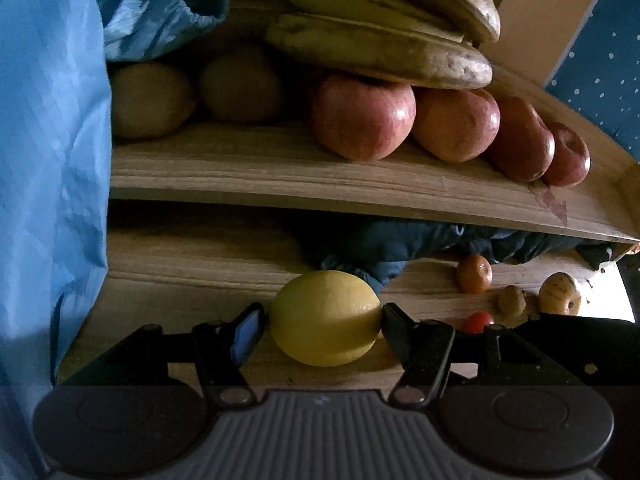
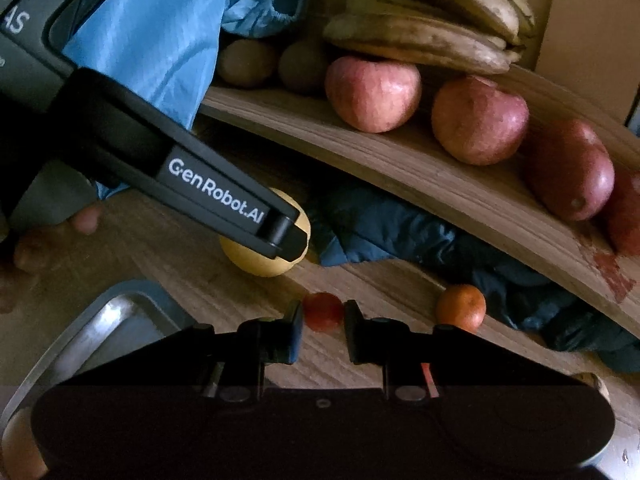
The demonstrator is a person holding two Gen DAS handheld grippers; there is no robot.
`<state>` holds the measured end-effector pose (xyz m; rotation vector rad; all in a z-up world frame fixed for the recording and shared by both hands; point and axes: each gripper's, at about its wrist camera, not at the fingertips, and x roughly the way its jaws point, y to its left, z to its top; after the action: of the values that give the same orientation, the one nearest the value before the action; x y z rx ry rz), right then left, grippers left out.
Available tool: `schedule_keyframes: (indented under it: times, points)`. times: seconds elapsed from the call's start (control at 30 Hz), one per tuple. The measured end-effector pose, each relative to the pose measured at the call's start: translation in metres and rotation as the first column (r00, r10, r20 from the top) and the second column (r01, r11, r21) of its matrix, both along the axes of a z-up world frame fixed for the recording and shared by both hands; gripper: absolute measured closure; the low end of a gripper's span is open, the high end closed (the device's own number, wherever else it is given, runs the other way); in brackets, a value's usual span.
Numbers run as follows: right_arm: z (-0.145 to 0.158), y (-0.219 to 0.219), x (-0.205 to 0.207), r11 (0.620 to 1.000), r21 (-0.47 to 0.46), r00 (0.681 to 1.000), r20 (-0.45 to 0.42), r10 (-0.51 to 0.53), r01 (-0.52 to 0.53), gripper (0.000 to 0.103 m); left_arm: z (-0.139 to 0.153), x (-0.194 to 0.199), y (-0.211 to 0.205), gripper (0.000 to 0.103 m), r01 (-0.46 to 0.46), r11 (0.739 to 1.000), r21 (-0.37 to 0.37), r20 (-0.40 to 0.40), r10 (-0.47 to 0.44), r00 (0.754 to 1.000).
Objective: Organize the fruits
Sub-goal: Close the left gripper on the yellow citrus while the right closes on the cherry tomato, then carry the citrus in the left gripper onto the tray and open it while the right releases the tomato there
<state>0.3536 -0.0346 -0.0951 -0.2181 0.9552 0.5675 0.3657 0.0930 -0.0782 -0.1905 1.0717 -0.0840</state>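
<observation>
While the left wrist view looks along the lower board, the left gripper (image 1: 324, 320) has a lemon (image 1: 325, 317) dead centre between its fingers; both pads touch the rind, left and right, so it reads as clamped on the fruit; the lemon's long axis runs across the gap, tip to tip between the pads, and its underside sits on or just over the wood, can't tell which. Skin is matte yellow, pebbled, oval. Above, on the wooden shelf (image 1: 280, 176), sit two dull brown round fruits, prob. kiwis (image 1: 150, 100), then a row of glossy red apples (image 1: 362, 118) w/ a bunch of bruised bananas (image 1: 384, 36) lying on top; crinkly blue fabric (image 1: 52, 140) fills the left. Far right on the lower board: a mandarin (image 1: 474, 273), a small brown fruit and a striped yellowish one.

Right wrist view: the right gripper (image 2: 323, 330) has its fingers parted, nothing gripped; a small red fruit, tomato-like (image 2: 323, 311), lies straight ahead just past the tips, lined up w/ the gap; round, smooth, no long axis to speak of; the right gripper is clearly the nearer one to it. The mandarin (image 2: 461, 307) sits off to its right; a steel tray (image 2: 116, 320) lies low left; dark blue cloth (image 2: 400, 236) is bunched under the shelf. The left gripper's black arm crosses the upper left, lemon (image 2: 256, 260) at its tip.
</observation>
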Motion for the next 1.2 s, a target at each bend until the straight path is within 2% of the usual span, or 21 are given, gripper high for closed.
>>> schedule_keyframes:
  times: [0.27, 0.43, 0.87, 1.2]
  points:
    - [0.006, -0.006, -0.013, 1.0, 0.0, 1.0, 0.006, -0.015, 0.015, 0.085, 0.004, -0.01, -0.01, 0.035, -0.001, 1.0, 0.017, 0.009, 0.001, 1.0]
    - [0.002, -0.009, -0.011, 0.999, 0.019, 0.999, -0.016, -0.047, 0.048, 0.074, 0.004, -0.013, -0.015, 0.035, -0.016, 0.999, 0.028, 0.013, 0.016, 1.0]
    - [-0.008, -0.002, -0.01, 0.999, 0.029, 0.998, -0.057, -0.039, 0.041, 0.078, 0.008, -0.024, -0.007, 0.035, -0.052, 0.998, 0.03, 0.018, 0.051, 0.999]
    - [0.012, -0.014, -0.022, 0.998, 0.031, 0.998, -0.029, -0.052, 0.053, 0.078, 0.018, -0.034, -0.011, 0.035, -0.039, 0.999, 0.02, 0.033, 0.039, 0.999]
